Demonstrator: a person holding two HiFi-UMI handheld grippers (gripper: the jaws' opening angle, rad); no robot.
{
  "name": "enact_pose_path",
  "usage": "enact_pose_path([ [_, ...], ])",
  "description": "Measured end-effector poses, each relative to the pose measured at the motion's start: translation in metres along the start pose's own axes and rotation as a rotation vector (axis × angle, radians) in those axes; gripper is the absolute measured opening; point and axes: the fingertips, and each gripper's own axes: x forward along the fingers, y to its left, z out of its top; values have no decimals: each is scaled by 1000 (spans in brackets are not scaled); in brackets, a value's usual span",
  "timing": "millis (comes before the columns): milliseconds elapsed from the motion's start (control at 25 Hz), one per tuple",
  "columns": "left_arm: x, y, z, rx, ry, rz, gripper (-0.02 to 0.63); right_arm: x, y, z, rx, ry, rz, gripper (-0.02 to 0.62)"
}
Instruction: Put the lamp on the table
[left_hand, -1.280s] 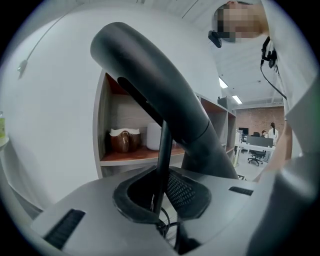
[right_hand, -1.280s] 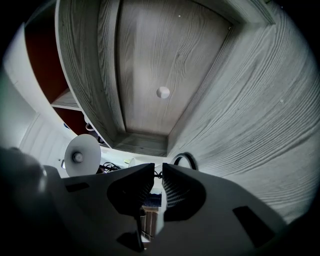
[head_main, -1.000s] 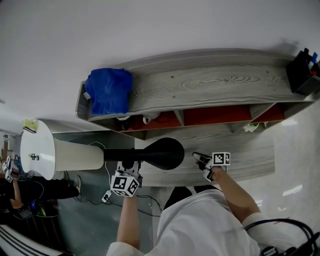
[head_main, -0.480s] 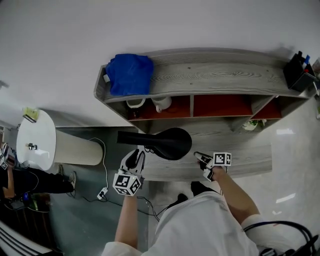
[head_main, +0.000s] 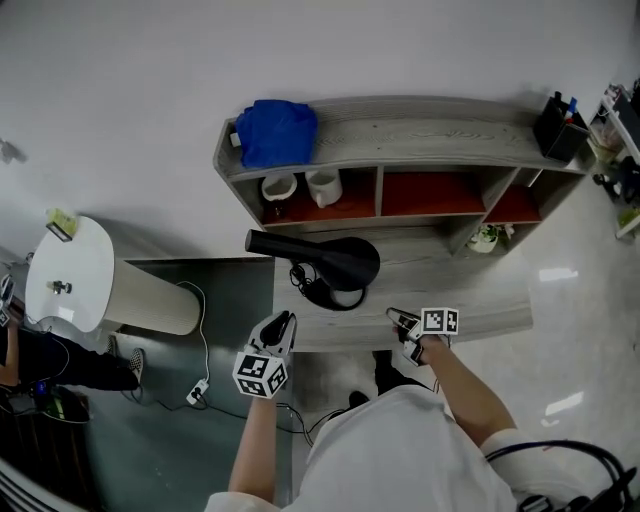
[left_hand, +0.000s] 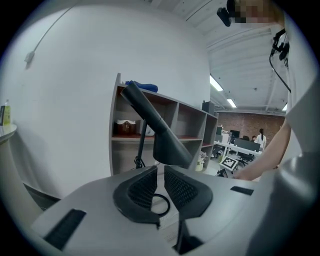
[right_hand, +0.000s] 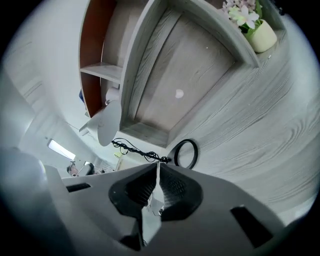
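The black desk lamp with a cone shade (head_main: 340, 265) stands on the grey wood-grain tabletop (head_main: 470, 290), its ring base flat on the surface and its cord coiled just beside it, in front of the left shelf compartments. The tabletop carries a matching grey shelf unit (head_main: 420, 135) with red-backed compartments, set against a plain white wall (head_main: 150, 80). A crumpled blue cloth (head_main: 278, 132) lies on the shelf top. Two white mugs (head_main: 278, 187) sit in the left compartment. A small potted plant (head_main: 487, 238) stands near the right end.

The left tool (head_main: 288, 318) hangs at the tabletop's near edge, clear of the lamp, its jaws slightly spread and empty. The right tool (head_main: 398, 318) has just been closing; its jaws are nearly pressed together with nothing between them.

A glossy pale floor (head_main: 580, 340) lies to the right.
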Motion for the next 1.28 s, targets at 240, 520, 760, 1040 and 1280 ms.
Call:
enact_pose_path([
  [240, -31, -30, -14, -28, -10, -72, 12, -29, 32, -36, -57, -10, 17, 24],
  [520, -57, -85, -21, -21, 3, -207, 11, -81, 88, -59, -138, -40, 104, 18],
  [760, -79, -128, -14, -96, -2, -231, 11, -130, 114, -61, -301, -53, 72, 18],
  [1040, -71, -153, -29, -190, 33, -179, 11, -171, 131, -42, -464, -79, 62, 18],
  [1280, -63, -168, -33, -196, 55, -145, 11, -188, 128, -36, -448, -84, 99, 17],
])
